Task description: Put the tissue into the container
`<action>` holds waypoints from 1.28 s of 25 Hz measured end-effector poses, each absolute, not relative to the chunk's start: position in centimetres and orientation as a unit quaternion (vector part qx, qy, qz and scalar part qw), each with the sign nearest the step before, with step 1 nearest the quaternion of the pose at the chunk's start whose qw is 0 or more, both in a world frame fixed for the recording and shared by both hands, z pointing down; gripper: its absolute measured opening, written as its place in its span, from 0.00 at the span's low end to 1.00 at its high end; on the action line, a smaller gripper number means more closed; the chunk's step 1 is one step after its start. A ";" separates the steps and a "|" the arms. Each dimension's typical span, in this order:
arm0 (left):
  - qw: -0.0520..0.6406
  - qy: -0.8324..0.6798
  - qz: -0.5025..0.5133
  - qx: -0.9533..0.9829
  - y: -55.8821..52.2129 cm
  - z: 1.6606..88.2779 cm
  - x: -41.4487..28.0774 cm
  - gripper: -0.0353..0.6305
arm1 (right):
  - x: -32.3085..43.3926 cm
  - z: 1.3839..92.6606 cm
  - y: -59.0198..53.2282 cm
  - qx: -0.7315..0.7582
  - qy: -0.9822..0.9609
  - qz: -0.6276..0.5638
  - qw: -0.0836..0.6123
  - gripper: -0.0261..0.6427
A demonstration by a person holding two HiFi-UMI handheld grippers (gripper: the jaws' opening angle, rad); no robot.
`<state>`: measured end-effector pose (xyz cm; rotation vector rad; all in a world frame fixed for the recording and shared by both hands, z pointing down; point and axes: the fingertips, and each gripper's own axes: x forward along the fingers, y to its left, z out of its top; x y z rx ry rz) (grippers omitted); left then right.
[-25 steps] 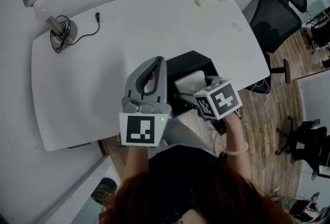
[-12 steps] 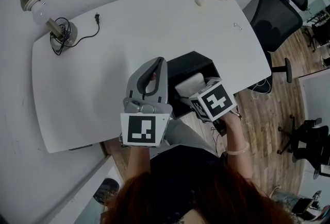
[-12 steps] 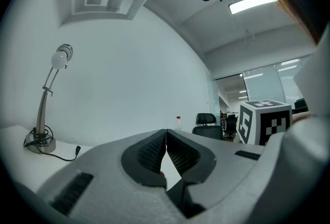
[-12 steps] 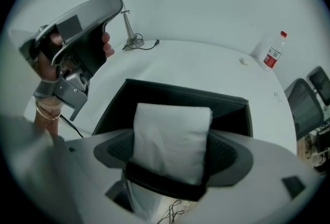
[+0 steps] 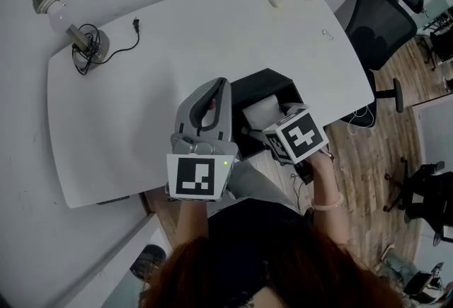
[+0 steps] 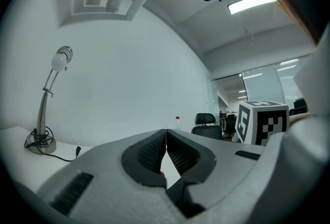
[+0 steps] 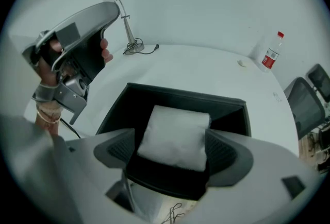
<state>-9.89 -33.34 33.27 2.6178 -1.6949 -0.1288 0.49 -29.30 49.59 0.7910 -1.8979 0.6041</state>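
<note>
Ok: right gripper (image 7: 172,149) jaws wide, clamped on tissue (image 7: 175,133) over black container (image 7: 180,93). Left gripper (image 6: 166,138) jaws closed, empty. Bottle (image 7: 270,53) label red, txt unreadable.

Container (image 5: 263,81), near side hidden

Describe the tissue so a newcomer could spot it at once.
On the white table, find the black open container at the near edge. At its opening, the right hand-held gripper holds the tissue between its jaws: a soft white folded pack, the only pale thing against that black interior.
</note>
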 end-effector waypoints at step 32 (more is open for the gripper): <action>-0.032 -0.544 -0.032 0.838 -25.8 31.0 -10.5 0.09 | 0.1 43.7 -26.9 0.433 -0.829 0.155 0.318 0.64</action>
